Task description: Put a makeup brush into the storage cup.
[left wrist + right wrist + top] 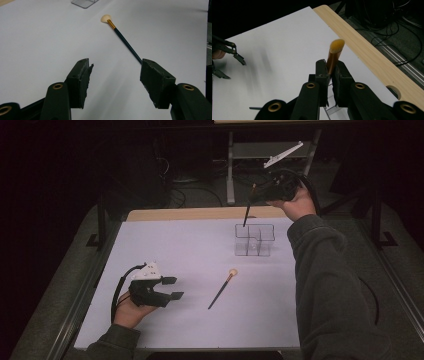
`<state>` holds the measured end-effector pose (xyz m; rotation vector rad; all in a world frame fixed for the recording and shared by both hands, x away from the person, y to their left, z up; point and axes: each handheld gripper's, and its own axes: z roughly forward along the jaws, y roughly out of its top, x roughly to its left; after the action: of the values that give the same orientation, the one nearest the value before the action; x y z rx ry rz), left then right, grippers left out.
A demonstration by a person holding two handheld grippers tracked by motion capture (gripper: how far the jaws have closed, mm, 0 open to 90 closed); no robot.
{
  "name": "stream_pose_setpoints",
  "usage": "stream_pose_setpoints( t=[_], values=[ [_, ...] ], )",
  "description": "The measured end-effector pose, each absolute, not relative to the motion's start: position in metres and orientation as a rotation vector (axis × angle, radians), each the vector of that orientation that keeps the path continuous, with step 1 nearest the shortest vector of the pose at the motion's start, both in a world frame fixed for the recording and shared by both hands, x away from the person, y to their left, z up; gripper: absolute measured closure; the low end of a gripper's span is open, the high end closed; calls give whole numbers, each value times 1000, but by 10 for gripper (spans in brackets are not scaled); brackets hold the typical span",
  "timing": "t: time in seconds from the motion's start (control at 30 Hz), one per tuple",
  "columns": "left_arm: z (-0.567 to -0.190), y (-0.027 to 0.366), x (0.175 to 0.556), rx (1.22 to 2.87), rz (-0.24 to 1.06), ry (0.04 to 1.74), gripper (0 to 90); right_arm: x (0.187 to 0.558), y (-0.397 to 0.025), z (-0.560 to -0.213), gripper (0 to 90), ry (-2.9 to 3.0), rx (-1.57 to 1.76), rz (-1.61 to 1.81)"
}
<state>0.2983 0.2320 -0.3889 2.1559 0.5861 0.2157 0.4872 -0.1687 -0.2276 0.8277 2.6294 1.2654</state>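
A dark-handled brush (221, 290) with a gold ferrule and a pale round head lies flat on the white table, right of my left gripper (176, 288). That gripper stands open, and in the left gripper view the brush (125, 41) runs away from beside the right jaw of the gripper (116, 66). My right gripper (261, 190) is held high at the far edge, shut on a second brush (247, 212) that hangs down over a clear divided organizer (255, 240). In the right gripper view this gripper (331, 67) pinches the amber end of that brush (334, 53).
A bare wooden strip (200, 213) borders the white sheet at the far side. Beyond it are a metal stand and cables on a dark floor. The right forearm in a grey sleeve (320, 270) crosses the table's right side.
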Motion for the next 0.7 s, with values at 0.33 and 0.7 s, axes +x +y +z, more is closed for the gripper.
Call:
stream_pose_setpoints(
  t=[0.33, 0.7],
  values=[
    [-389, 232, 298, 2151, 217, 585, 393, 494, -165, -233, 824, 2624, 854, 1249],
    [-388, 233, 299, 2160, 221, 572, 391, 497, -160, -238, 824, 2628, 860, 1227]
  ],
)
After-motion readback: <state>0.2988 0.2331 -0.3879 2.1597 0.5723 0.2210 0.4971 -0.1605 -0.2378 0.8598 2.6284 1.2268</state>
